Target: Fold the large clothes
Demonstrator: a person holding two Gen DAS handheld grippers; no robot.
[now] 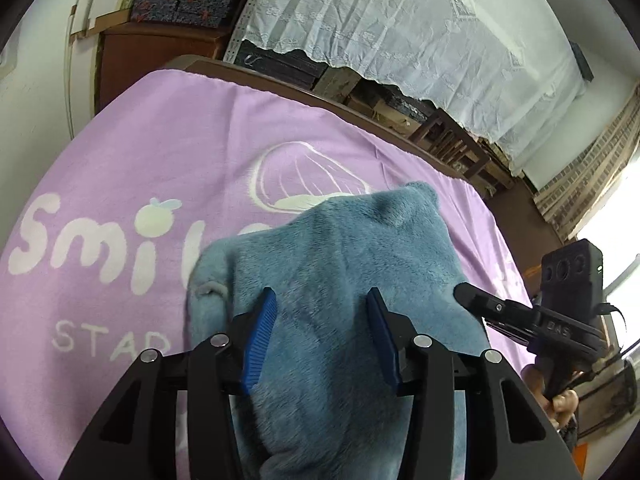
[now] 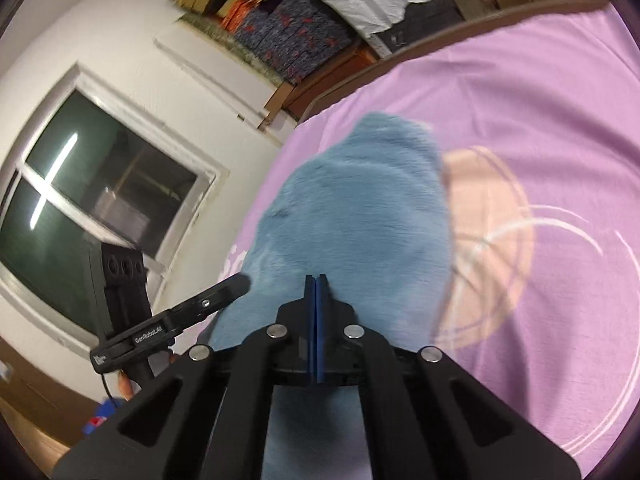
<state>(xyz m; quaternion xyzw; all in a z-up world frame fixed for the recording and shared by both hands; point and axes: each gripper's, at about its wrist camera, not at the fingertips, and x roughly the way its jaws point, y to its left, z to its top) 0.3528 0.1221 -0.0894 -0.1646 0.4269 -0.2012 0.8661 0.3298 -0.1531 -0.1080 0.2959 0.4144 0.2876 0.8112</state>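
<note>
Our right gripper (image 2: 316,280) has its blue pads pressed flat together with no cloth visibly pinched between them, while the left gripper (image 1: 322,304) stands half open astride the blue fleece garment (image 1: 332,280). The fleece runs lengthwise ahead of both, bunched on the lilac blanket (image 1: 160,160). No containers are in view.
</note>
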